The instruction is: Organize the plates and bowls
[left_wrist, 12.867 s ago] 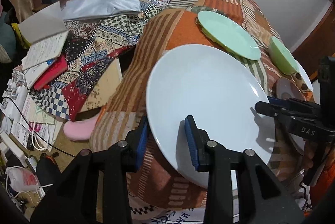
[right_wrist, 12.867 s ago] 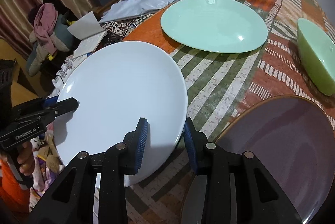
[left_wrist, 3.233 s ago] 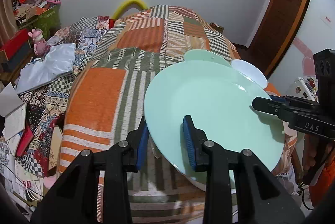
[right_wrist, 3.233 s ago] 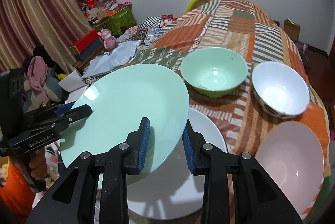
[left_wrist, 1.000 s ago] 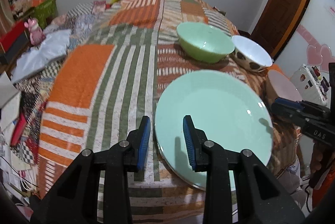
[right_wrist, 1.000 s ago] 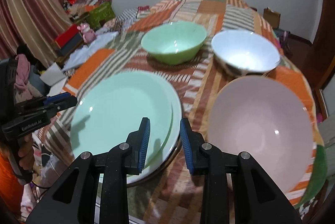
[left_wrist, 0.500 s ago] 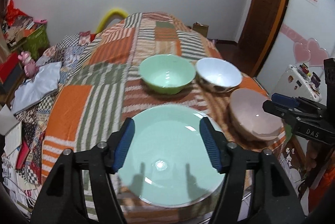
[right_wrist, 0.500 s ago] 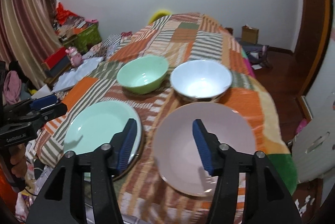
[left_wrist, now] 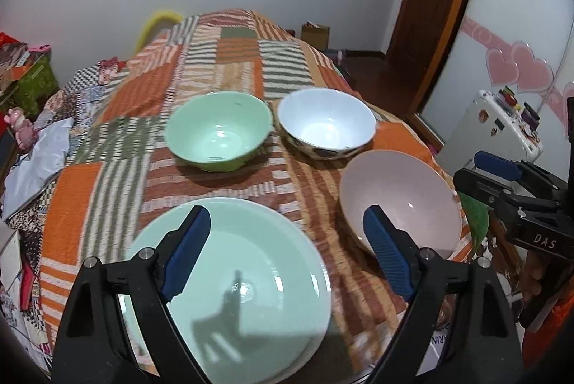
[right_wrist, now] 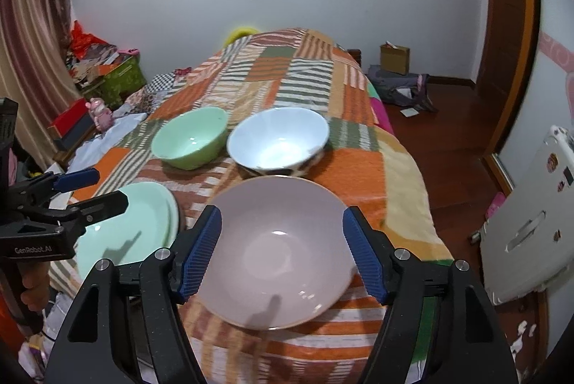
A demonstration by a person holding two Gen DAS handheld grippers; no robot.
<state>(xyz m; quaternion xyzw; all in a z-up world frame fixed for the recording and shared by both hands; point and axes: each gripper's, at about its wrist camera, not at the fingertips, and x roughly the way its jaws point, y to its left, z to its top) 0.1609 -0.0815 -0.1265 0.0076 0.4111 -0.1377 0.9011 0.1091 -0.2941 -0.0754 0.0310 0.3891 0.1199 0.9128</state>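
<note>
Just let go of the mint-green plate [left_wrist: 247, 280]. A second ago both my grippers were pinched on its rim; now it sits flat on the white plate [left_wrist: 305, 357] under it, only a sliver of white showing at the near edge. So the plate stack is made, the green one on top.

My left gripper [left_wrist: 287, 262] has pulled back and up from the stack. Its jaws are opening, already wide, nothing between the pads; the green plate lies below and ahead of it, not touched.

My right gripper [right_wrist: 281, 251] is the same: jaws opening, about half spread, nothing pinched. The pink bowl [right_wrist: 280, 251] sits straight ahead of it, framed between the two blue pads but lying on the striped patchwork blanket [right_wrist: 362, 169], not held.

Beyond the pink bowl is the white bowl [right_wrist: 278, 142], which has a dark pattern outside, and just left of that the green bowl [right_wrist: 190, 142]; the two look nearly rim to rim. All three bowls are separate, none nested.

My judgement: plates done, bowls left. The pink one is the widest and nearest my right gripper, so it is the likely base for nesting. The soft blanket may let bowls rock on pickup.
</note>
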